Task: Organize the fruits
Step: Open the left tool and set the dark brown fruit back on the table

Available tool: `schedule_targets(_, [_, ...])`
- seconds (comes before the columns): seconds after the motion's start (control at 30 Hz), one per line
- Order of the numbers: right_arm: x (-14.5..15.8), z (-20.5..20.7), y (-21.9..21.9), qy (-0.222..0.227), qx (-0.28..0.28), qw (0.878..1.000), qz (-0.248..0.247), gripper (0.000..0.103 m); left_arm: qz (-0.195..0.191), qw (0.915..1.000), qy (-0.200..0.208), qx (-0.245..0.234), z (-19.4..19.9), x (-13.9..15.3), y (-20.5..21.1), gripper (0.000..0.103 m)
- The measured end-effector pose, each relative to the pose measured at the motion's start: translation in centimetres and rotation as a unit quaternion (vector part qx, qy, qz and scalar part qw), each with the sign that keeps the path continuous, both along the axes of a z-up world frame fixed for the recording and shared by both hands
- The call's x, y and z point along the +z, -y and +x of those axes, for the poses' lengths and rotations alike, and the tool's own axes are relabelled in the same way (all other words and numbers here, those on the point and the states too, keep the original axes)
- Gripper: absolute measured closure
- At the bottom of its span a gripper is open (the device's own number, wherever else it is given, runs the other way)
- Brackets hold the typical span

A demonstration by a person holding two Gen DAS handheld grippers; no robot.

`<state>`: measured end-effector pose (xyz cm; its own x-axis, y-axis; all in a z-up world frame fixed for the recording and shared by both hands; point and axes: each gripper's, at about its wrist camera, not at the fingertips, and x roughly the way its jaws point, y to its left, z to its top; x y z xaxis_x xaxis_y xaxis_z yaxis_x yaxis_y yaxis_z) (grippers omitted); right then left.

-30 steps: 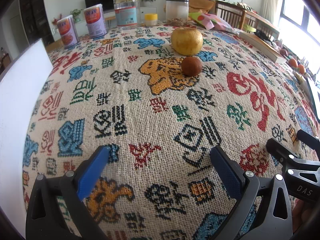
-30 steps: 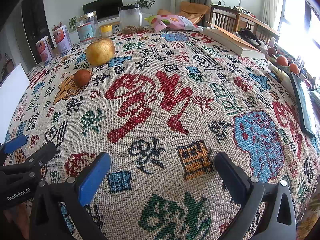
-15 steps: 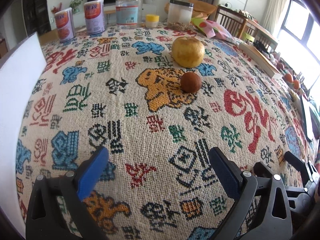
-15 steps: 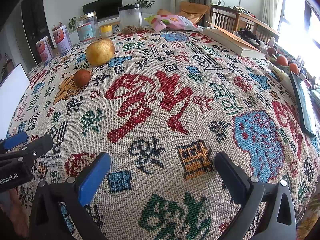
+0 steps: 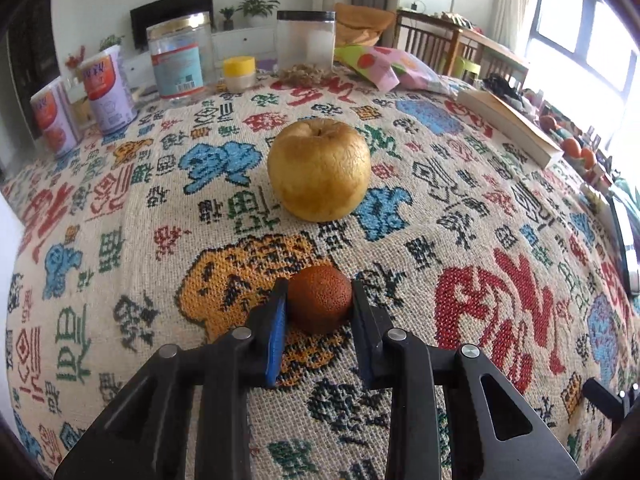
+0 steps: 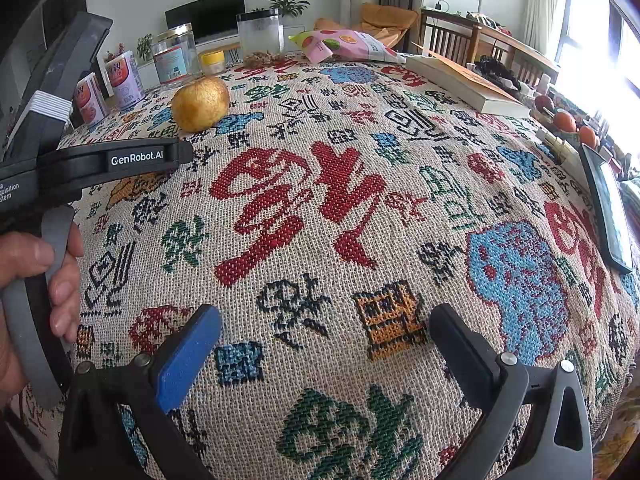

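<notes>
Woven cloth [image 5: 460,208] in bright colours covers the desk in the left wrist view, where the left gripper [image 5: 319,306] sits at lower centre, its fingers [image 5: 276,332] having just closed and now pressing both sides of a small brown fruit [image 5: 319,304]. Above it, at frame centre, rests a large yellow apple [image 5: 319,169], apart. In the right wrist view, the right gripper [image 6: 324,354] at the bottom hovers with fingers [image 6: 188,354] spread wide and empty; the apple [image 6: 200,103] lies upper left.
</notes>
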<state>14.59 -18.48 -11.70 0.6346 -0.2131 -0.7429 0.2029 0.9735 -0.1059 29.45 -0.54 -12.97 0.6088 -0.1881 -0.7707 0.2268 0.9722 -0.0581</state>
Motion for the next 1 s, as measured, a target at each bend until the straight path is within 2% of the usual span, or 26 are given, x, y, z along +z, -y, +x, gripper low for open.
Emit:
schedule_targets(0.17, [0.0, 0.0, 0.0, 0.000, 0.000, 1.000, 0.000, 0.000, -0.005, 0.9999, -0.012, 0.006, -2.7, 0.4, -1.3, 0.073])
schedule_targets(0.37, [0.0, 0.0, 0.0, 0.000, 0.000, 1.000, 0.000, 0.000, -0.032, 0.9993, -0.019, 0.006, -9.4, 2.3, -5.4, 0.073])
schedule_targets(0.53, [0.0, 0.0, 0.0, 0.000, 0.000, 1.000, 0.000, 0.000, -0.001, 0.9994, -0.032, 0.010, -12.3, 0.4, -7.6, 0.072])
schedule_targets(0.57, [0.0, 0.0, 0.0, 0.000, 0.000, 1.000, 0.000, 0.000, -0.004, 0.9997, -0.022, 0.010, -12.6, 0.3, -7.9, 0.070])
schedule_targets(0.6, [0.0, 0.0, 0.0, 0.000, 0.000, 1.000, 0.000, 0.000, -0.002, 0.9998, -0.014, 0.013, -12.9, 0.4, -8.0, 0.067])
schedule_targets(0.67, [0.0, 0.0, 0.0, 0.000, 0.000, 1.000, 0.000, 0.000, 0.023, 0.9994, -0.012, 0.022, -12.9, 0.1, -7.7, 0.034])
schedule_targets(0.7, [0.0, 0.0, 0.0, 0.000, 0.000, 1.000, 0.000, 0.000, 0.026, 0.9993, -0.011, 0.024, -13.0, 0.0, -7.6, 0.025])
schedule_targets(0.8, [0.0, 0.0, 0.0, 0.000, 0.000, 1.000, 0.000, 0.000, 0.037, 0.9988, -0.009, 0.029, -12.9, -0.3, -7.4, 0.015])
schedule_targets(0.87, [0.0, 0.0, 0.0, 0.000, 0.000, 1.000, 0.000, 0.000, 0.030, 0.9988, -0.015, 0.036, -12.7, -0.5, -7.9, 0.011])
schedule_targets(1.0, [0.0, 0.0, 0.0, 0.000, 0.000, 1.000, 0.000, 0.000, 0.035, 0.9985, -0.017, 0.040, -12.8, -0.6, -8.0, 0.007])
